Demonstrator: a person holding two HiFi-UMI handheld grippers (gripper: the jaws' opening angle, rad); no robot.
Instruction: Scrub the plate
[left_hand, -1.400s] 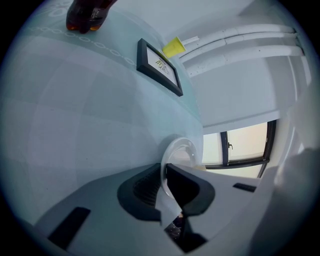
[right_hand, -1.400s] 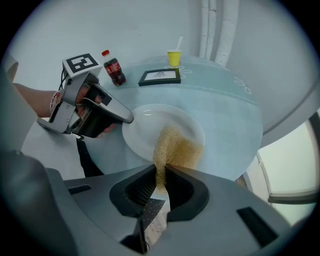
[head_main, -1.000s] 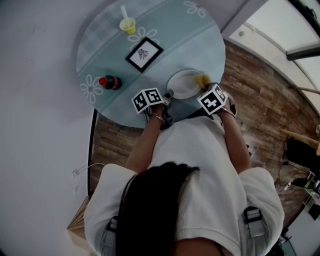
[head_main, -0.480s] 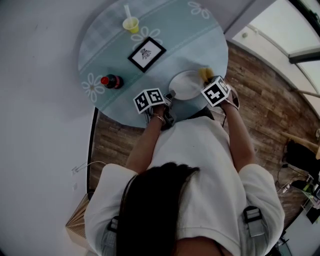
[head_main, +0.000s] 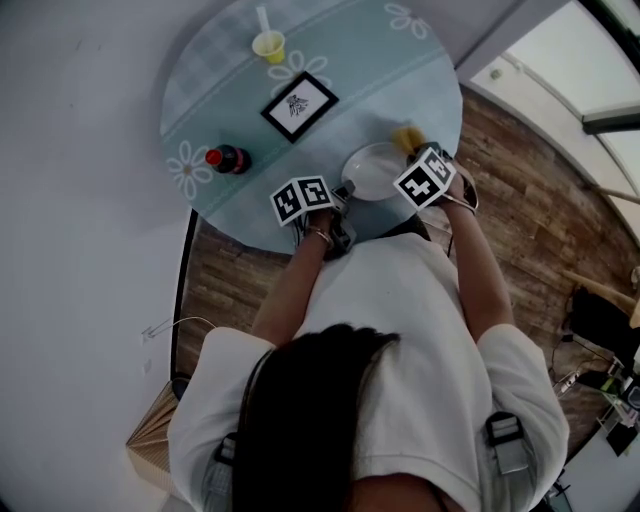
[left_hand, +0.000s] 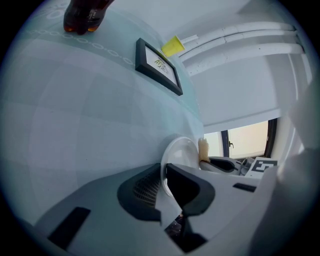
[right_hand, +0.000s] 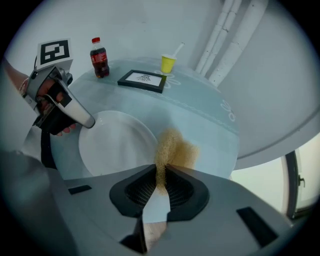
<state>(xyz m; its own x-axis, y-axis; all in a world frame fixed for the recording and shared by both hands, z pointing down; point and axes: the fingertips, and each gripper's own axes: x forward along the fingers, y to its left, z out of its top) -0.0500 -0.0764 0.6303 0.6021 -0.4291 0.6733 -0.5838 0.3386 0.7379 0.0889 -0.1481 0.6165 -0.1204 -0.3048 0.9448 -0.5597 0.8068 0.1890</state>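
A white plate (head_main: 370, 172) lies near the front edge of the round table. My left gripper (left_hand: 164, 181) is shut on the plate's near-left rim (left_hand: 179, 150); in the head view the left gripper (head_main: 338, 192) is at the plate's left side. My right gripper (right_hand: 161, 181) is shut on a yellow-brown sponge (right_hand: 175, 147). The sponge sits at the right rim of the plate (right_hand: 117, 145), partly over the tablecloth. In the head view the sponge (head_main: 405, 138) shows just beyond the right gripper (head_main: 413, 153).
A cola bottle (head_main: 228, 159), a black picture frame (head_main: 299, 105) and a yellow cup with a spoon (head_main: 268, 45) stand farther back on the blue flowered tablecloth (head_main: 220, 90). A white wall is to the left and a wooden floor lies around the table.
The right gripper has carried the sponge along the plate's right rim, away from the person. The left gripper has held still on the plate.
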